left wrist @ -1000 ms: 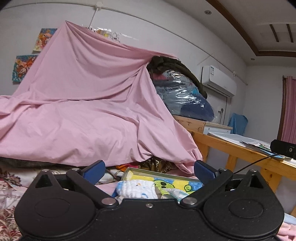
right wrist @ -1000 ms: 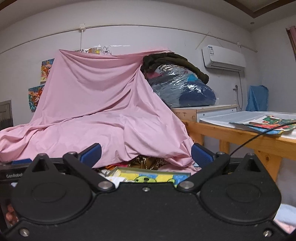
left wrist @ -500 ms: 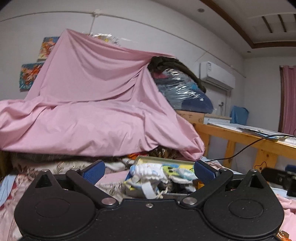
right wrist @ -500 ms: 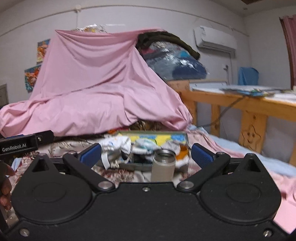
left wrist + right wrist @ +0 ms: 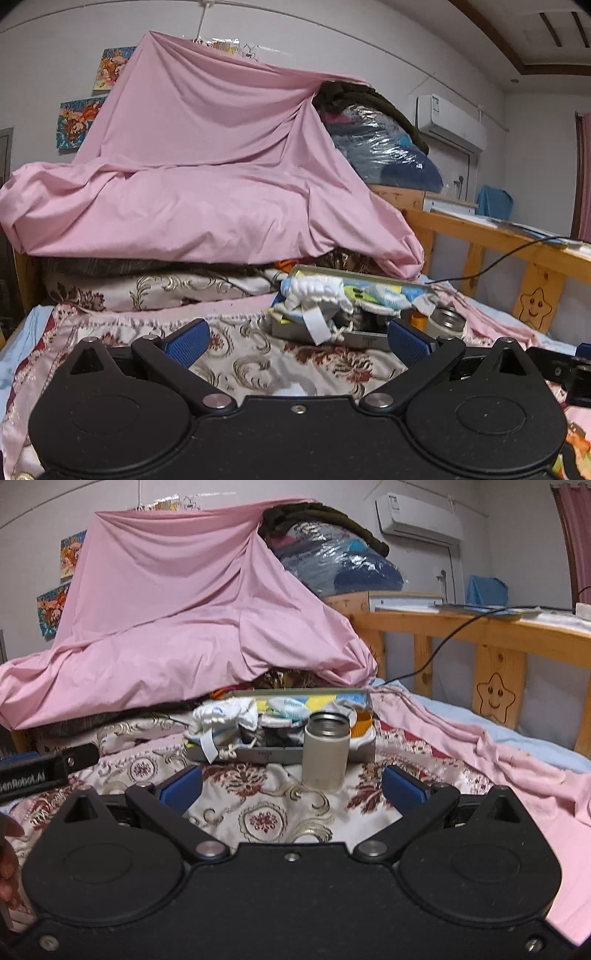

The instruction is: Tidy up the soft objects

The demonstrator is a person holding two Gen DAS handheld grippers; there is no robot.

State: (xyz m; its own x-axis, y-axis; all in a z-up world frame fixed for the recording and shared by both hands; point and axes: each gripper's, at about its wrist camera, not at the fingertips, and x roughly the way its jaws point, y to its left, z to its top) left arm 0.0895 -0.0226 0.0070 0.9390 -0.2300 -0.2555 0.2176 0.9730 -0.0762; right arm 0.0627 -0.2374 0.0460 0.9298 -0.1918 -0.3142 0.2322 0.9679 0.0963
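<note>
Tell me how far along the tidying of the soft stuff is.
Barely started. Done: nothing obvious; the white cloth and other soft bits sit heaped in the tray. In hand: nothing, left claw and right claw both open and empty. Left: sorting that heap behind the cup.

Both grippers (image 5: 297,341) (image 5: 291,784) are matte black with blue ribbed pads (image 5: 181,788), silver pivot screws.

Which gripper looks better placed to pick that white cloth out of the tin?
Probably left. The white cloth sits nearly centred ahead of the open left gripper; for the right gripper, the beige cup stands in front.
</note>
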